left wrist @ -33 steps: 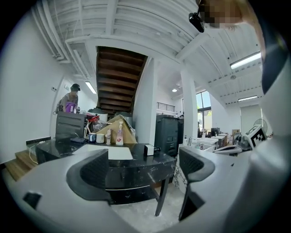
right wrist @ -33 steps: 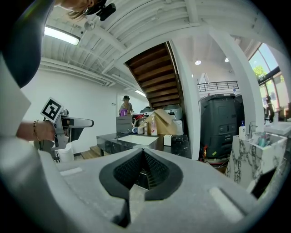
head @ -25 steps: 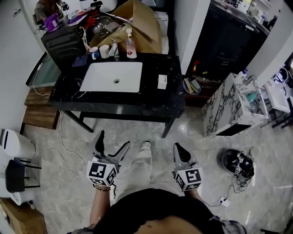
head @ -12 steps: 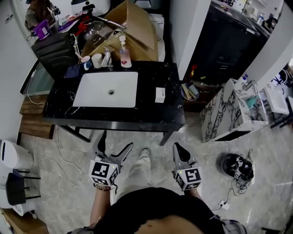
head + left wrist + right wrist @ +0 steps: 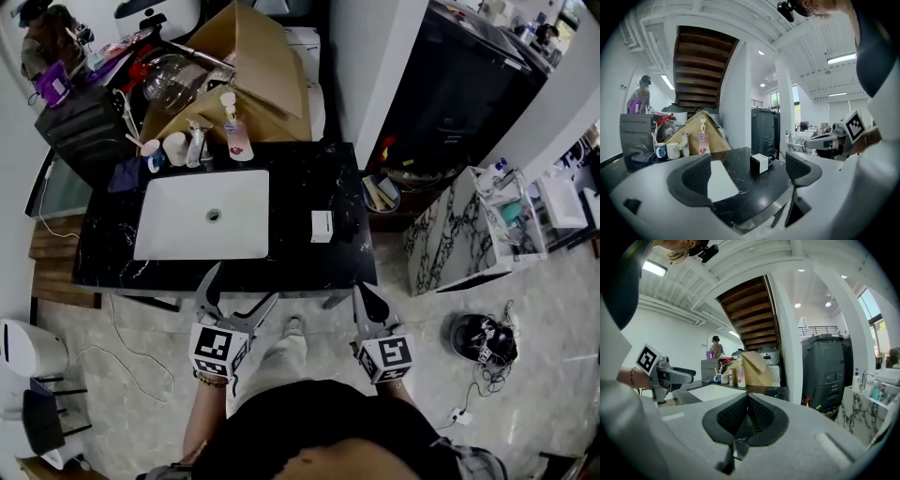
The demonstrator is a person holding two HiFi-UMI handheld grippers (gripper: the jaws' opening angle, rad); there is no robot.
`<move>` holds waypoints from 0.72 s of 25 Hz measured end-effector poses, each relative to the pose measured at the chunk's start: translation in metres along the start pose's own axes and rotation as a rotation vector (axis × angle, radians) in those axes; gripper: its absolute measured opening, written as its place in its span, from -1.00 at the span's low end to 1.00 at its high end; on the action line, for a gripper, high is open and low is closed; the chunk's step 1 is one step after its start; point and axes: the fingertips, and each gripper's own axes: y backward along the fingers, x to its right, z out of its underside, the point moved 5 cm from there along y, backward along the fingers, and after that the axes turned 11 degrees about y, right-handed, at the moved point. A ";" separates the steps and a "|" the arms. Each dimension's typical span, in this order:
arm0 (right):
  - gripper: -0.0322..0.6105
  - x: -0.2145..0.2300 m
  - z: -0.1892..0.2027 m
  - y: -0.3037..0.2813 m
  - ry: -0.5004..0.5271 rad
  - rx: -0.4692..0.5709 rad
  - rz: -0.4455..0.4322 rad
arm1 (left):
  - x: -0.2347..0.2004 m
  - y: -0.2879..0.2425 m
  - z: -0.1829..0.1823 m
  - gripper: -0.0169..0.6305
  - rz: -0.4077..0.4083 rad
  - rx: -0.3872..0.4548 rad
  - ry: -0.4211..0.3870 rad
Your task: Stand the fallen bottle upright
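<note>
A pump bottle [image 5: 233,131] with a pink label stands upright at the back of the black counter [image 5: 300,187], behind the white sink [image 5: 202,216]. I see no bottle lying down. In the left gripper view the bottle [image 5: 702,143] is far beyond the open, empty left gripper [image 5: 749,169]. My left gripper [image 5: 239,289] hangs over the counter's front edge. Beside it my right gripper [image 5: 364,292] is shut with nothing in it. In the right gripper view its pads [image 5: 746,416] are pressed together and the bottle [image 5: 741,376] is far off.
Two cups [image 5: 162,149] and a tap stand left of the bottle, a small white box [image 5: 322,226] right of the sink. A cardboard box [image 5: 248,66] leans behind the counter. A marble cabinet [image 5: 450,234], a helmet [image 5: 483,336] and cables lie to the right, a white bin [image 5: 23,345] to the left.
The counter has come nearer: both grippers have moved forward from the open floor to its front edge. Neither gripper's state has changed.
</note>
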 end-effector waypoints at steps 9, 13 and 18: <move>-0.89 0.033 -0.007 -0.055 -0.011 -0.011 0.056 | -0.032 -0.073 -0.007 0.51 0.053 -0.096 -0.048; -0.89 0.048 -0.008 -0.067 -0.040 -0.012 0.109 | -0.036 -0.101 -0.008 0.51 0.109 -0.122 -0.065; -0.89 0.053 0.004 -0.075 -0.077 -0.047 0.140 | -0.033 -0.125 -0.006 0.51 0.192 -0.142 -0.024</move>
